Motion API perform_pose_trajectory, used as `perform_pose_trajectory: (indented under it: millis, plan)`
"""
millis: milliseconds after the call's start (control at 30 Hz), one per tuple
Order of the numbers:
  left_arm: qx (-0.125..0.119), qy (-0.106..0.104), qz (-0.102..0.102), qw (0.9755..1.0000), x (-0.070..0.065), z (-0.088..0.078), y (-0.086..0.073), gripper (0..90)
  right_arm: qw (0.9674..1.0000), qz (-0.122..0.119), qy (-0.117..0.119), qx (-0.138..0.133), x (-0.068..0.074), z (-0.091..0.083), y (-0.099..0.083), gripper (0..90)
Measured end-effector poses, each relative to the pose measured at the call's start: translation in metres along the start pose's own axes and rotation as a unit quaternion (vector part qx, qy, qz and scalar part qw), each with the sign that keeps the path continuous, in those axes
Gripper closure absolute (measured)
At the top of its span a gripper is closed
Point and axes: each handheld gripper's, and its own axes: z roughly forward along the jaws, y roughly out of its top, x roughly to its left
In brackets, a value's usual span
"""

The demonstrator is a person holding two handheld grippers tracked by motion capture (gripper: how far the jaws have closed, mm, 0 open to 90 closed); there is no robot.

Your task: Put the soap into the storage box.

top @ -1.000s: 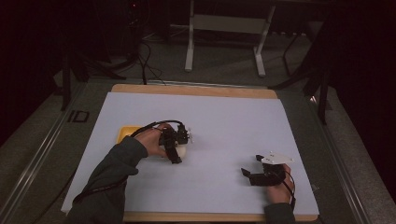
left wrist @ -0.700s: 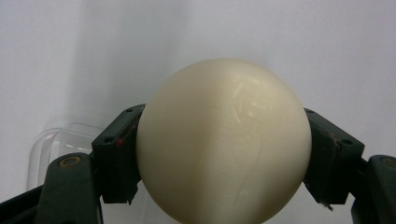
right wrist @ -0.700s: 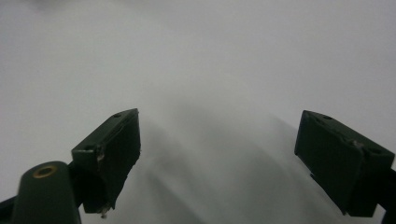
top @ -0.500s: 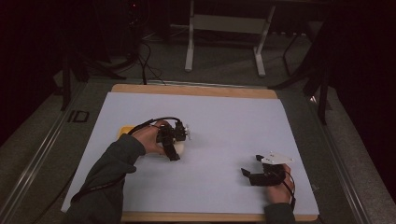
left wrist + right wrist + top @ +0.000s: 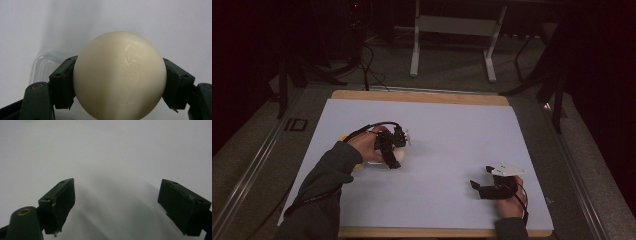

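cream ball point(image 5: 120, 75) between left gripper point(image 5: 120, 82) fingers point(image 5: 62, 85) (both touching)

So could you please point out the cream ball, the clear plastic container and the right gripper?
Cream glossy ball point(image 5: 120, 75), left gripper view, front centre.
Clear plastic container point(image 5: 46, 65), left gripper view, rim.
Right gripper point(image 5: 117, 205), right gripper view, between its fingers.
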Motion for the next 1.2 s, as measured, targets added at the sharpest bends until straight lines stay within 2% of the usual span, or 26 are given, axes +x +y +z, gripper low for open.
perform_pose_trajectory:
  millis: [700,1200]
  plan:
    - [-0.015,0.009,-0.029,0.9994,0.015,-0.016,-0.013,25.5,1.0,-0.001,0.0,0.0,0.0,0.0,0.0,14.2]
    - [-0.025,0.01,-0.058,0.998,0.025,-0.022,-0.025,25.5,1.0,-0.001,-0.001,0.001,0.0,0.0,0.0,14.2]
